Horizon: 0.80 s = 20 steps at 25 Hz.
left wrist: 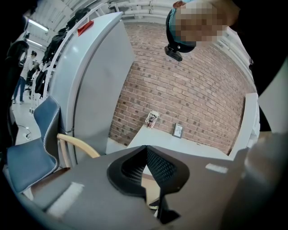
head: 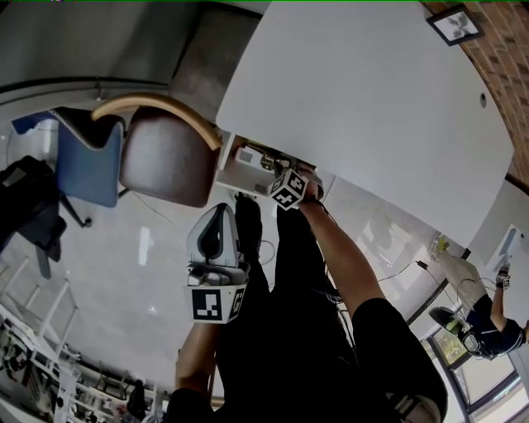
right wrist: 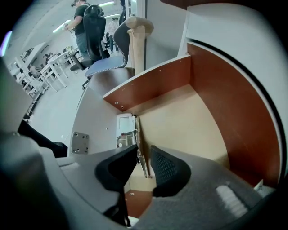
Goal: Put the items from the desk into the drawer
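The drawer (head: 240, 175) stands pulled out under the white desk (head: 372, 99). In the right gripper view its pale floor (right wrist: 180, 126) lies bare between red-brown walls. My right gripper (right wrist: 143, 152) points steeply down at the drawer's front (head: 273, 169), open, its pads standing either side of the thin metal edge by the lock (right wrist: 125, 134) without pressing it. My left gripper (head: 216, 227) hangs in the air away from the drawer, shut (left wrist: 146, 149) and holding nothing. A small picture frame (left wrist: 178, 130) and a patterned cup (left wrist: 153, 119) stand at the desk's far side by the brick wall; the frame (head: 455, 23) also shows in the head view.
A brown chair with a wooden armrest (head: 157, 107) and a blue chair (head: 83, 161) stand left of the drawer. A tall white cabinet (left wrist: 99, 81) rises beside the desk. Another person (head: 488, 326) works at the far right. A metal plate (right wrist: 81, 143) sits on the drawer's grey front.
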Each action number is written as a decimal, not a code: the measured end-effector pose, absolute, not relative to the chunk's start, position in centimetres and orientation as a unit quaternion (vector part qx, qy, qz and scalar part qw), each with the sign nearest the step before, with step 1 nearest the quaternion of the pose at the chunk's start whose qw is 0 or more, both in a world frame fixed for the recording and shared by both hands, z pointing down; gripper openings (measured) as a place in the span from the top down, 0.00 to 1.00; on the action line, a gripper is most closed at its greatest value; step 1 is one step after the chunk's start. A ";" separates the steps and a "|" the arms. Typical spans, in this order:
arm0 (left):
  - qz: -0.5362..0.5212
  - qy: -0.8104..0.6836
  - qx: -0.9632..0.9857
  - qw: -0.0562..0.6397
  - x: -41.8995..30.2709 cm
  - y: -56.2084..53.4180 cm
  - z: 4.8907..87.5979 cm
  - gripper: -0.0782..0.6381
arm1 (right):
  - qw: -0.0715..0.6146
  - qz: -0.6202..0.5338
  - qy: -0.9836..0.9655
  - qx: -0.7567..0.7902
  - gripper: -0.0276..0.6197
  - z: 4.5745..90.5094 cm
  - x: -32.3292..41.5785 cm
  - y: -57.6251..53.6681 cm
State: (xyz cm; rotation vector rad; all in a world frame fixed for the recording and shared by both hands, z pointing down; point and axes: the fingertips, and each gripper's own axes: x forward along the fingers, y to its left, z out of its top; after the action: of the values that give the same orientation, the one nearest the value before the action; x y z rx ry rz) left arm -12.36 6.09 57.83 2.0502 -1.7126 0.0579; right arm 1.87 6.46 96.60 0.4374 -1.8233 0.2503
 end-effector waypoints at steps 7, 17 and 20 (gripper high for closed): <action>0.002 -0.625 0.750 0.217 -12.4 6.1 55.0 0.86 | 0.577 0.116 -0.784 0.195 0.80 93.3 2.3 7.4; -0.010 -0.619 0.762 0.191 -12.0 6.9 50.3 0.86 | 0.511 0.136 -0.816 0.236 0.83 84.1 1.3 6.4; -0.012 -0.616 0.767 0.179 -11.8 7.0 48.8 0.86 | 0.481 0.137 -0.832 0.242 0.84 80.0 0.5 6.1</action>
State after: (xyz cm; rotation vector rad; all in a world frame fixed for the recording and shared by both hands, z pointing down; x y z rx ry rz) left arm -11.79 7.03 48.84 2.1680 -1.7420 -0.0333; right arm 0.46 6.08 79.96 0.5892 -2.0279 0.3335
